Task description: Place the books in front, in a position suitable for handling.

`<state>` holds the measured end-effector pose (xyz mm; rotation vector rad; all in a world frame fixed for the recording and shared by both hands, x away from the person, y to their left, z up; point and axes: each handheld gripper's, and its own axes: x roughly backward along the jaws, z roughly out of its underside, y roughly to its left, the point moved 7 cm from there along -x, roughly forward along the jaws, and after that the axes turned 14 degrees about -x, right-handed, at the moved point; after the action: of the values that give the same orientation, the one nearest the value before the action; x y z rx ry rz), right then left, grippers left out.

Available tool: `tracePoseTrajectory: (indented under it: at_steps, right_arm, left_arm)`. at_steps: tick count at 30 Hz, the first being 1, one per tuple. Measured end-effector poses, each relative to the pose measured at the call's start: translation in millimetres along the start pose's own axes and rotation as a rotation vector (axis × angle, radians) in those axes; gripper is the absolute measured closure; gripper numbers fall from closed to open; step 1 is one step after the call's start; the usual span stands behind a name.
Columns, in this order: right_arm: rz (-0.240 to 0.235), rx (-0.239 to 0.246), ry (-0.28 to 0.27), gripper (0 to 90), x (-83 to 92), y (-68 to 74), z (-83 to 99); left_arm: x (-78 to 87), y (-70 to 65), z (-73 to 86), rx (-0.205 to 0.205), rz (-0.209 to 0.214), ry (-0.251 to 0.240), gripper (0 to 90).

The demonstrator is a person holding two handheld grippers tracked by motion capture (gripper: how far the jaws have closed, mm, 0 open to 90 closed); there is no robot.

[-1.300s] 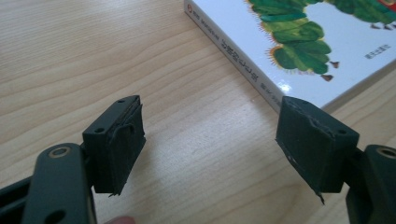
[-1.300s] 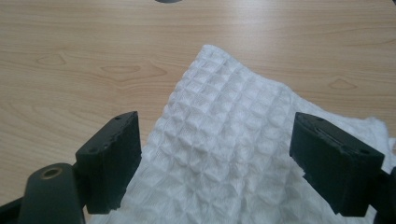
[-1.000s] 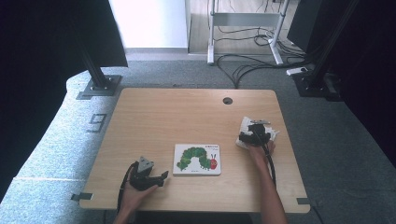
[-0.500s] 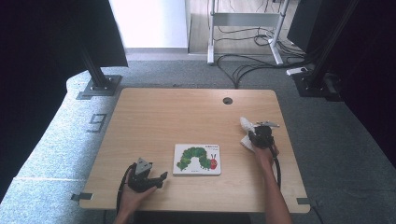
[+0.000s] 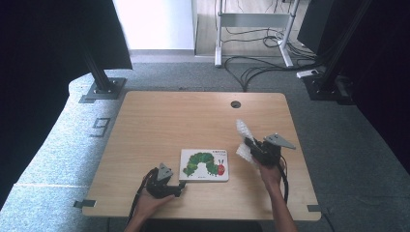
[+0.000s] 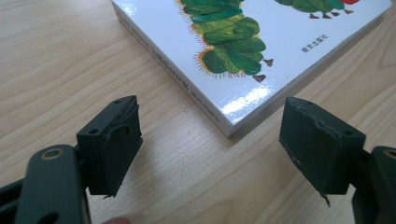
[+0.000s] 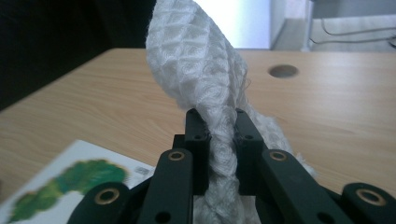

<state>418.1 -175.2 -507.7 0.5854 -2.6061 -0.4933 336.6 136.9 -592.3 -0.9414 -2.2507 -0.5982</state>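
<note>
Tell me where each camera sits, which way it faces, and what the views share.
High view: above the table's near side, looking forward and down; forearms, left gripper, right gripper.
Left gripper view: between open jaws, at the book's corner.
Right gripper view: along shut jaws pinching the white cloth, across the table.
Shared: the book appears in all three.

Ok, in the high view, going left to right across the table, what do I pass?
Left gripper, open at the near-left corner of the book → picture book with the green caterpillar cover → white cloth → right gripper, shut on the cloth and held above the table.
</note>
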Motion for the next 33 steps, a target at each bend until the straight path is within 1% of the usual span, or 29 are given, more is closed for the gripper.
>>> tracePoseTrajectory:
  at_steps: [3,5,6,7,8,9,10,11,12,13,14,15,16,17,18,19,20,21,22,23,25,26,27,28,29,30,31,32,33]
  right_arm:
    - [-0.055,0.016,-0.009,78.8,2.7,25.3,-0.9]
    - [-0.086,0.027,-0.004,78.8,1.5,40.7,0.9]
    - [-0.110,0.029,0.006,78.8,-0.5,52.1,3.3]
    - [-0.110,0.029,0.006,78.8,-0.5,52.1,3.3]
    - [-0.136,0.033,0.009,78.8,-4.6,64.0,5.7]
    - [-0.136,0.033,0.009,78.8,-4.6,64.0,5.7]
    - [-0.158,0.035,0.022,78.7,-11.8,75.7,8.8]
    - [-0.158,0.035,0.022,78.7,-11.8,75.7,8.8]
    - [-0.172,0.044,0.050,78.7,-22.0,86.7,13.6]
    - [-0.172,0.044,0.050,78.7,-22.0,86.7,13.6]
    - [-0.177,0.062,0.082,78.7,-34.3,97.0,19.8]
    - [-0.177,0.062,0.082,78.7,-34.3,97.0,19.8]
    - [-0.183,0.080,0.116,78.7,-46.5,106.6,27.1]
    - [-0.183,0.080,0.116,78.7,-46.5,106.6,27.1]
    - [-0.196,0.085,0.145,78.7,-58.0,115.5,35.1]
    - [-0.196,0.085,0.145,78.7,-58.0,115.5,35.1]
    - [-0.204,0.082,0.161,78.7,-63.8,119.5,39.5]
    - [-0.211,0.077,0.180,78.7,-69.6,123.2,44.2]
    - [-0.228,0.068,0.218,78.7,-81.4,130.4,53.7]
    - [-0.228,0.068,0.218,78.7,-81.4,130.4,53.7]
    - [-0.239,0.055,0.264,78.7,-93.6,137.7,64.4]
    - [-0.236,0.057,0.286,78.7,-102.4,142.1,72.0]
    - [-0.236,0.057,0.286,78.7,-102.4,142.1,72.0]
    - [-0.233,0.068,0.314,78.7,-110.4,145.7,80.0]
    - [-0.233,0.068,0.314,78.7,-110.4,145.7,80.0]
    - [-0.223,0.084,0.339,78.7,-116.8,148.0,87.6]
    - [-0.223,0.084,0.339,78.7,-116.8,148.0,87.6]
    - [-0.213,0.093,0.365,78.6,-121.8,149.3,94.6]
    - [-0.213,0.093,0.365,78.6,-121.8,149.3,94.6]
  left_arm:
    - [-3.2,2.1,-1.0,0.010,0.008,0.003,22.2]
    - [-5.4,2.4,-2.4,0.016,0.021,0.001,22.9]
    - [-5.8,2.8,-2.5,0.012,0.027,0.003,23.8]
    - [-7.2,2.7,-2.9,0.018,0.033,0.004,23.8]
    - [-8.5,3.1,-3.8,0.023,0.049,0.004,24.1]
    - [-8.5,3.1,-3.8,0.023,0.049,0.004,24.5]
    - [-9.3,2.8,-5.1,0.027,0.062,-0.004,25.2]
    - [-9.3,2.8,-5.1,0.027,0.062,-0.004,25.7]
    - [-10.6,1.8,-6.4,0.023,0.075,-0.005,26.3]
    - [-10.6,1.8,-6.4,0.023,0.075,-0.005,26.8]
    - [-11.7,0.7,-7.7,0.019,0.085,-0.006,27.2]
    - [-11.7,0.7,-7.7,0.019,0.085,-0.006,27.6]
    - [-12.4,-0.3,-8.7,0.017,0.093,-0.008,28.3]
    - [-12.4,-0.3,-8.7,0.017,0.093,-0.008,28.9]
    - [-13.1,-1.4,-9.8,0.014,0.101,-0.012,29.7]
    - [-13.1,-1.4,-9.8,0.014,0.101,-0.012,30.1]
    - [-13.3,-1.7,-10.2,0.016,0.103,-0.014,30.1]
    - [-13.5,-1.9,-10.4,0.014,0.105,-0.015,30.7]
    - [-13.6,-2.5,-10.8,0.014,0.109,-0.016,31.8]
    - [-13.6,-2.5,-10.8,0.014,0.109,-0.016,32.2]
    - [-14.0,-3.2,-11.6,0.017,0.113,-0.020,32.9]
    - [-14.1,-2.8,-11.6,0.019,0.114,-0.021,32.8]
    - [-14.1,-2.8,-11.6,0.019,0.114,-0.021,32.9]
    - [-14.1,-2.5,-11.7,0.020,0.117,-0.022,33.0]
    - [-14.1,-2.5,-11.7,0.020,0.117,-0.022,33.0]
    - [-14.2,-2.6,-11.8,0.018,0.114,-0.021,33.1]
    - [-14.2,-2.6,-11.8,0.018,0.114,-0.021,33.2]
    - [-14.3,-2.6,-11.9,0.018,0.113,-0.021,33.2]
    - [-14.3,-2.5,-11.9,0.018,0.113,-0.021,33.2]
